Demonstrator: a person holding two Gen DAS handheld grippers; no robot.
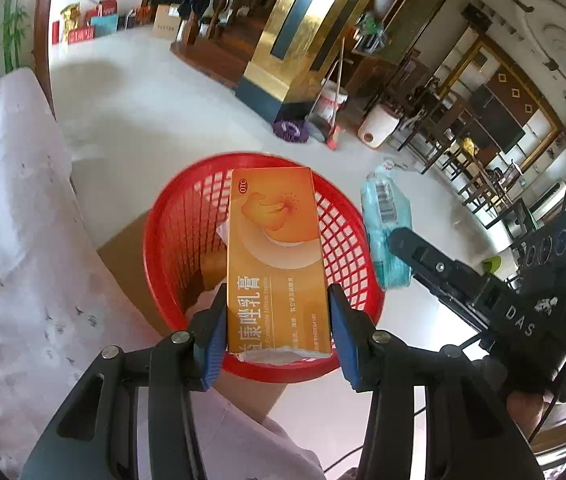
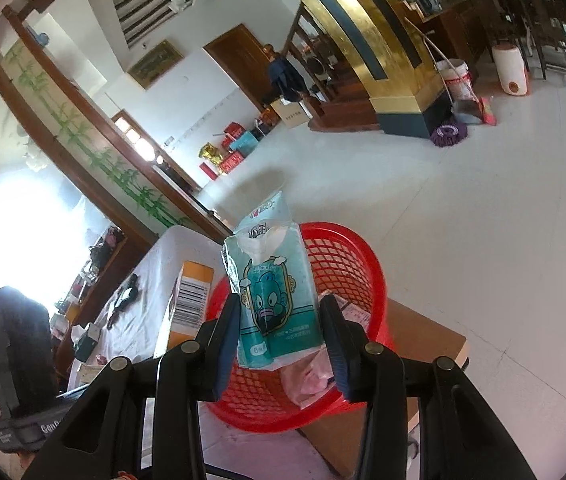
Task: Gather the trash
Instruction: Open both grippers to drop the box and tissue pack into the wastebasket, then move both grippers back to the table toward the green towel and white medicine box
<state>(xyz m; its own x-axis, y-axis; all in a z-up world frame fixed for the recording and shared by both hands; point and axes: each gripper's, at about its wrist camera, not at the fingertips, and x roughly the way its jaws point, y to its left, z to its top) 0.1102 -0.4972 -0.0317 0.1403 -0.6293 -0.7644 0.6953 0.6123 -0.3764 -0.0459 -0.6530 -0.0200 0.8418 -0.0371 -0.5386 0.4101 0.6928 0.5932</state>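
The left gripper (image 1: 279,322) is clamping its fingers on the orange box (image 1: 277,264) above the red basket (image 1: 163,248); the right gripper (image 2: 281,334) is clamping the tissue pack (image 2: 273,280) there. Neither is dropped in yet; some trash is lying inside.

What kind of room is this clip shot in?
Probably a home's large main hall: white tiled floor, wooden staircase, dining chairs, and a mop bucket beside a gold pillar.

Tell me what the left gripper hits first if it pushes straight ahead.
Probably the red basket: the left gripper, shut on the orange box, points into its opening, though depth is unclear.
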